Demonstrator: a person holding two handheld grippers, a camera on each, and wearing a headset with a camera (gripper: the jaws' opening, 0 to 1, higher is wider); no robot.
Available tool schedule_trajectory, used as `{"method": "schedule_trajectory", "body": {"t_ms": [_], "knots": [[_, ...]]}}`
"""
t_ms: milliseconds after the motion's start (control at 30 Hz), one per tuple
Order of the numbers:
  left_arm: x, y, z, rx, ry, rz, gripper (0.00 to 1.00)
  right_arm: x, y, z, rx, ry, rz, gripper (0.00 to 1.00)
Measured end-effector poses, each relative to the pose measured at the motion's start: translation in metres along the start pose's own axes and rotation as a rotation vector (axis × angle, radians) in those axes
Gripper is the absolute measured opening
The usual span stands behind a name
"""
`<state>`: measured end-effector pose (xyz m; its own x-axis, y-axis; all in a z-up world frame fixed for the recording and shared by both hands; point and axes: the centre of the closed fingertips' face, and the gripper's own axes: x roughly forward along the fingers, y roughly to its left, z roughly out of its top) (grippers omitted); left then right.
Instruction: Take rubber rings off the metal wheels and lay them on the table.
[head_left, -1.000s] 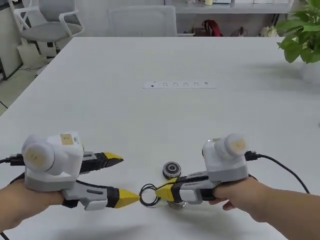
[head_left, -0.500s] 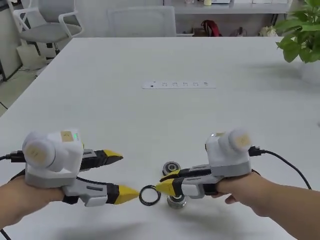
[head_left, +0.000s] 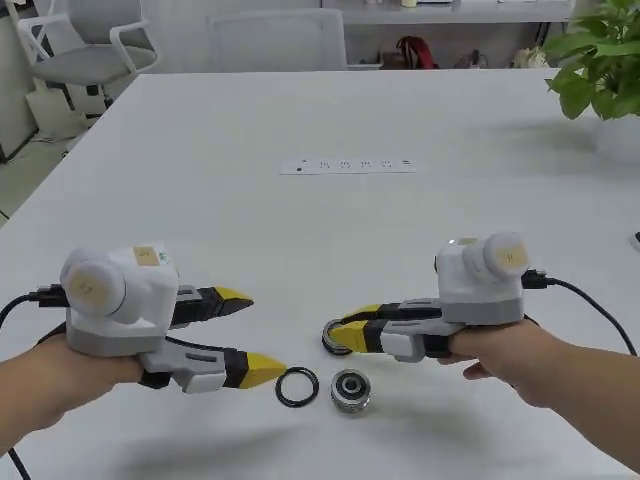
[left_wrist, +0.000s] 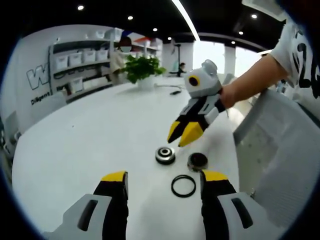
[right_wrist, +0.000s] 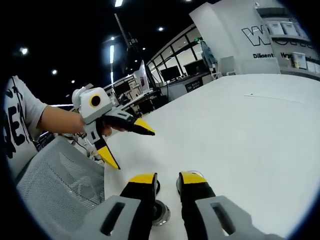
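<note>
Right gripper (head_left: 345, 333), narrowly parted and seemingly empty, hovers at the second wheel (left_wrist: 165, 155) by the tabletop's (head_left: 420, 110) near edge; left gripper (head_left: 262, 335) gapes. Next: strip that wheel.

rubber ring (head_left: 297, 387): loose, flat | metal wheel (head_left: 350, 389): upright, just beside | second wheel (left_wrist: 165, 155): near

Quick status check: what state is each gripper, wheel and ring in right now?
left gripper: jaws wide open, empty.
right gripper: jaws narrowly parted, empty, near the far wheel.
rubber ring: loose, lying flat on the table.
near metal wheel: bare, ring off.
far metal wheel: dark ring apparently on it.
</note>
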<state>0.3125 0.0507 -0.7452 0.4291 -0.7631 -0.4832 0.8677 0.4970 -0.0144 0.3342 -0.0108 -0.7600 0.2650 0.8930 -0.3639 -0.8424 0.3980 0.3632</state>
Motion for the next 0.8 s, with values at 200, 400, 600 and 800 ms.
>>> {"method": "schedule_trajectory", "body": {"t_ms": [200, 400, 600, 800], "knots": [[0.008, 0.002, 0.005, 0.006, 0.001, -0.003, 0.58, -0.004, -0.01, -0.001, -0.043, 0.0, -0.033, 0.17], [0.017, 0.004, 0.007, 0.002, 0.004, -0.006, 0.56, -0.007, -0.019, -0.003, -0.072, 0.005, -0.06, 0.19], [0.026, 0.007, 0.006, 0.0, 0.01, -0.012, 0.55, -0.008, -0.026, -0.01, -0.09, 0.03, -0.081, 0.19], [0.035, 0.005, 0.003, -0.004, 0.025, -0.023, 0.52, -0.007, -0.03, -0.02, -0.112, 0.064, -0.09, 0.2]]}}
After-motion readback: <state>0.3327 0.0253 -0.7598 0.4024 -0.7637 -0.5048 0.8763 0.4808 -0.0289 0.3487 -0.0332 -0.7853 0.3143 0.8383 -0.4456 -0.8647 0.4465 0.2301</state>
